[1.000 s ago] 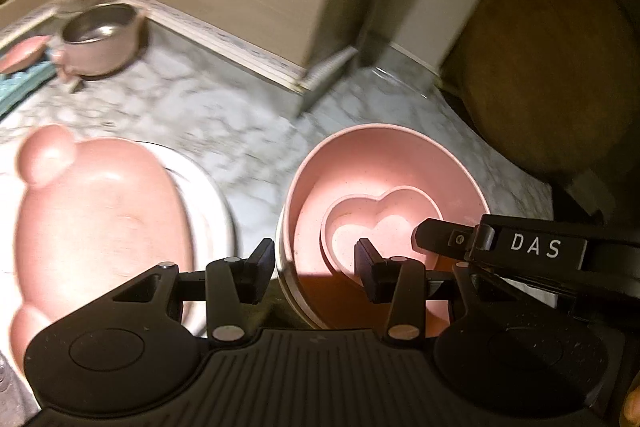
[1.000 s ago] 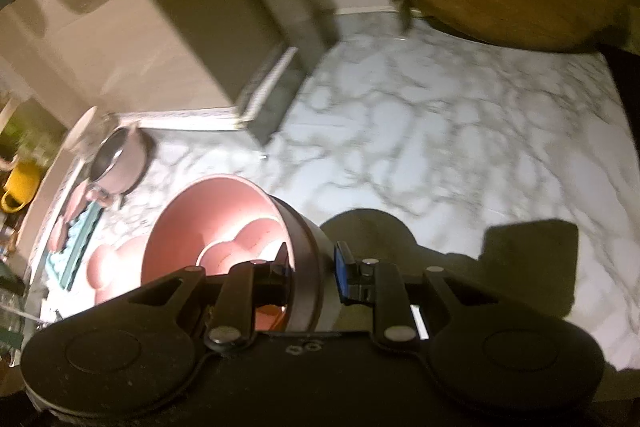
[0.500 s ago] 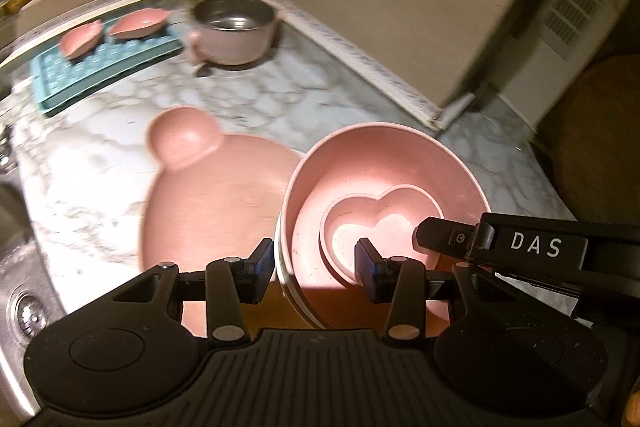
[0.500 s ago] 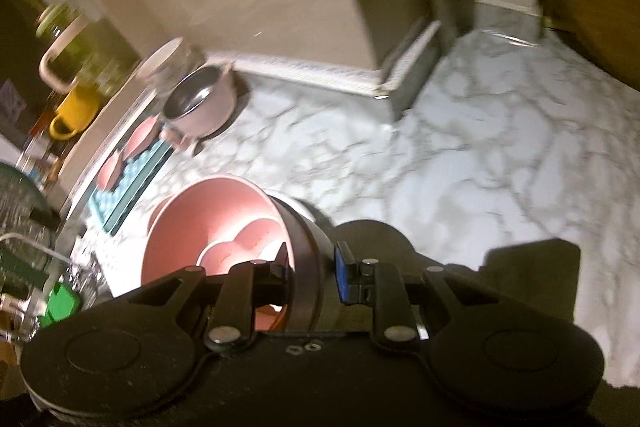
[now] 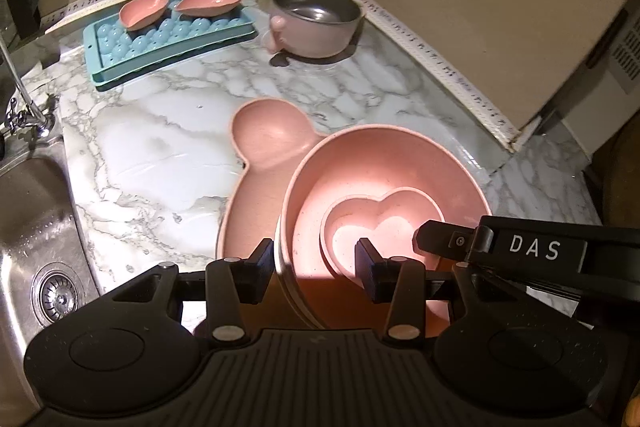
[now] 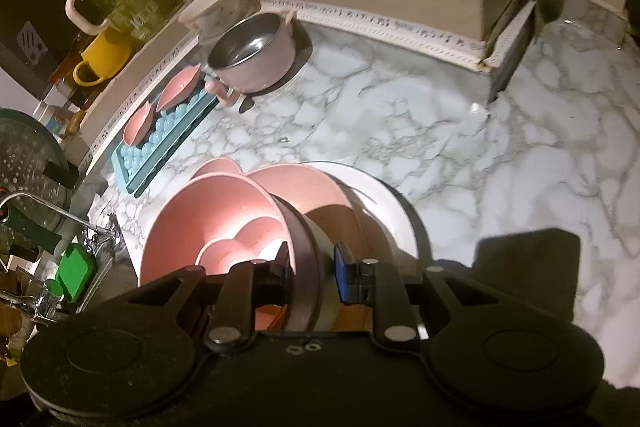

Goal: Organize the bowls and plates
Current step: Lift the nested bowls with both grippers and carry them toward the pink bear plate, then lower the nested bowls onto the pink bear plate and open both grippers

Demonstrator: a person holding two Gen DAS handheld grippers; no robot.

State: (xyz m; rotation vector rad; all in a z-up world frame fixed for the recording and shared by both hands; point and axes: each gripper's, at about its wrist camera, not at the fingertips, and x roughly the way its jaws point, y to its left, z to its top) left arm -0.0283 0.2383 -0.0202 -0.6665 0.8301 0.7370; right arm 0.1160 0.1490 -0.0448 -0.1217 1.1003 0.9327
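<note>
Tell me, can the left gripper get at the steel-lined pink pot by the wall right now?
Probably not yet: the left gripper is clamped on the big pink bowl. The marble counter toward the steel-lined pink pot otherwise looks free.

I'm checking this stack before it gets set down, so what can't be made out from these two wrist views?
- Underside of the big pink bowl, both views: hidden by its own walls and the grippers' bodies.
- Near half of the bear-shaped plate, left wrist view: covered by the bowl and the left gripper.
- White plate, right wrist view: mostly behind the bowl and the right gripper.
- Heart-shaped dish: its near edge is behind a finger.
</note>
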